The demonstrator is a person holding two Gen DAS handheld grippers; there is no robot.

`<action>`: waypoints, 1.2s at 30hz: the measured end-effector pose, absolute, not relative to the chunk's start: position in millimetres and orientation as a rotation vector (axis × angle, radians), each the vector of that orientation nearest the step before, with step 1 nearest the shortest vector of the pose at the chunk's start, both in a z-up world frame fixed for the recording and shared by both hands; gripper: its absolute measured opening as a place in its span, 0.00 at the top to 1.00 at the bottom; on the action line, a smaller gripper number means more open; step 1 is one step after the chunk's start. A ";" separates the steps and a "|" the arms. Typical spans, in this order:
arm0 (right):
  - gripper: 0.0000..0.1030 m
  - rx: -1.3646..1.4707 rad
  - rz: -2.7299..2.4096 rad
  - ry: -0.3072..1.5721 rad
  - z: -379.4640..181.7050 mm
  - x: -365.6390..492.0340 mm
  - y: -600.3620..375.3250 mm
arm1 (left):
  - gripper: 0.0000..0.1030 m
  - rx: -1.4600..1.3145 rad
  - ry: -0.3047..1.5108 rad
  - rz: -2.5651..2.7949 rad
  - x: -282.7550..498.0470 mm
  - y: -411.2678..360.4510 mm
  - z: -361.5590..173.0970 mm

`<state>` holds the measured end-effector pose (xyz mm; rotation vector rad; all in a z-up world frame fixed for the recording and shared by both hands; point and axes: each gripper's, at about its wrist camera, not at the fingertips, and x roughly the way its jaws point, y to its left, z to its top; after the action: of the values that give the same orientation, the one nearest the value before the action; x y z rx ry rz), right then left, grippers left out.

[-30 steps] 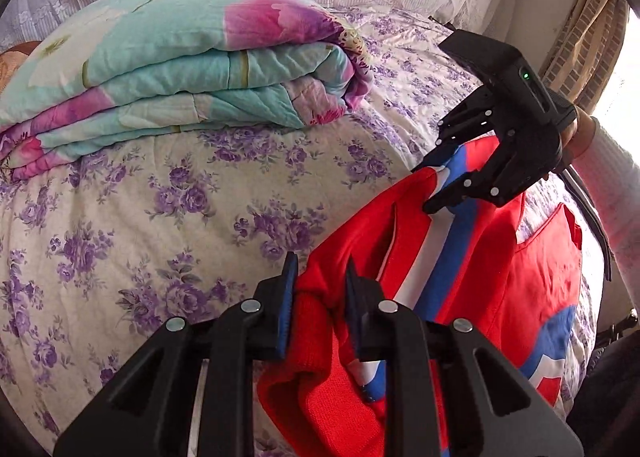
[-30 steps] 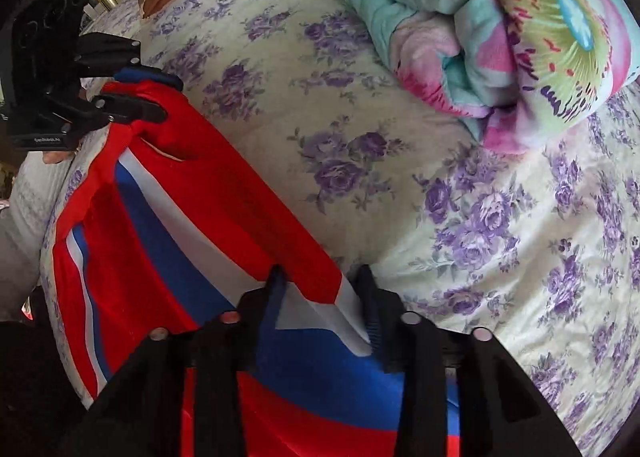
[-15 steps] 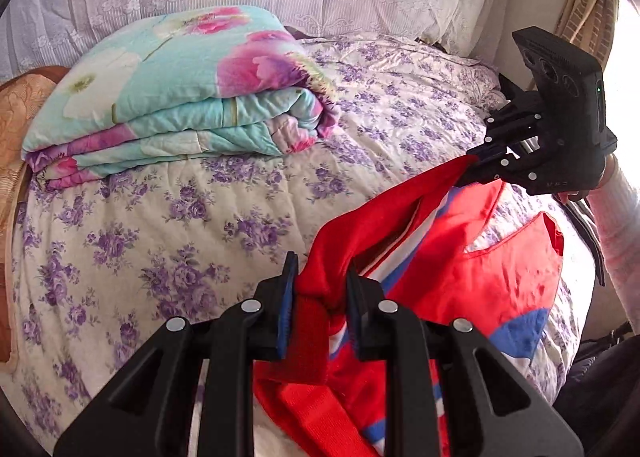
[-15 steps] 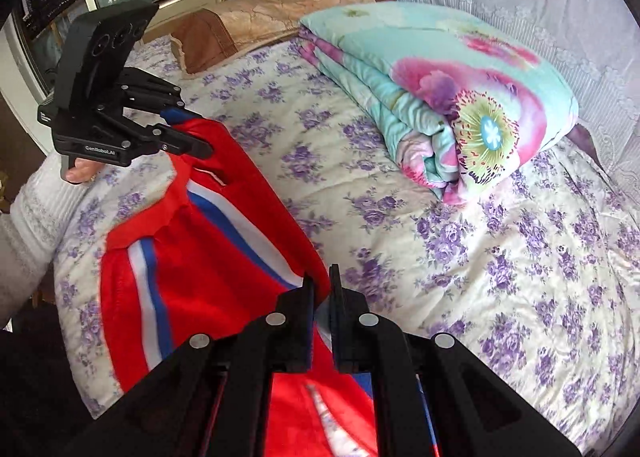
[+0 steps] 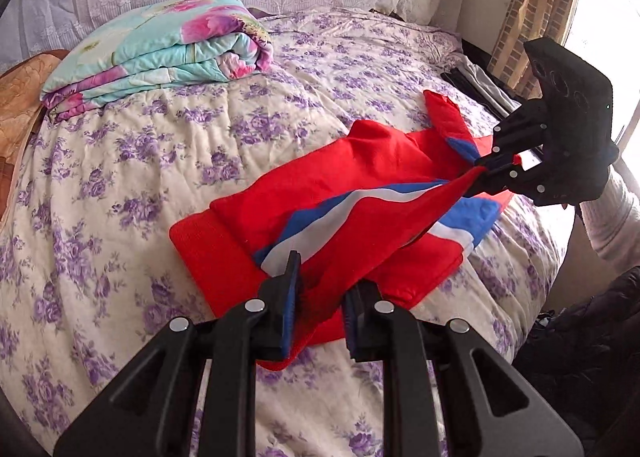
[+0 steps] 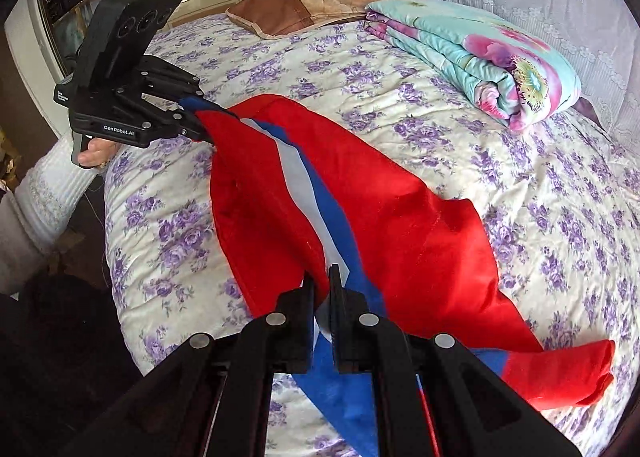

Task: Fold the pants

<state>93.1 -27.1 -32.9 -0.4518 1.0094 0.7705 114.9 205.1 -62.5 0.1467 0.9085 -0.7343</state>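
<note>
- Pants (image 5: 372,185) lie mid-bed (image 5: 160,161), one edge lifted.
- Left gripper (image 5: 320,289) jaws pinch the 6 o'clock end; right gripper (image 5: 480,169) jaws pinch at 3 o'clock.
- Risk: uneven pull slips cloth, skewing the fold.

Red pants (image 5: 372,173) with a blue and white side stripe are draped across the floral bedspread (image 5: 168,161), partly lifted. One end is pinched by the left gripper (image 5: 320,289), the other by the right gripper (image 5: 482,171); a fold is stretched between them, the ribbed cuff resting flat.
</note>
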 end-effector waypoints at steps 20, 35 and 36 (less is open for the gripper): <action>0.90 -0.273 0.679 1.020 -104.3 64.0 -26.5 | 0.55 0.214 0.854 -0.647 41.1 226.7 -58.8; 0.53 -0.150 0.672 1.036 -60.5 38.5 -47.1 | 0.97 -0.290 1.125 -0.343 89.0 137.2 -114.6; 0.63 -0.148 0.657 1.021 -55.7 41.3 -47.1 | 0.97 -0.310 1.125 -0.341 87.6 139.9 -116.3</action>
<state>41.3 -47.1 -55.7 -0.1482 1.0205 0.6567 87.6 139.9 -116.3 -0.3105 1.1253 -0.3413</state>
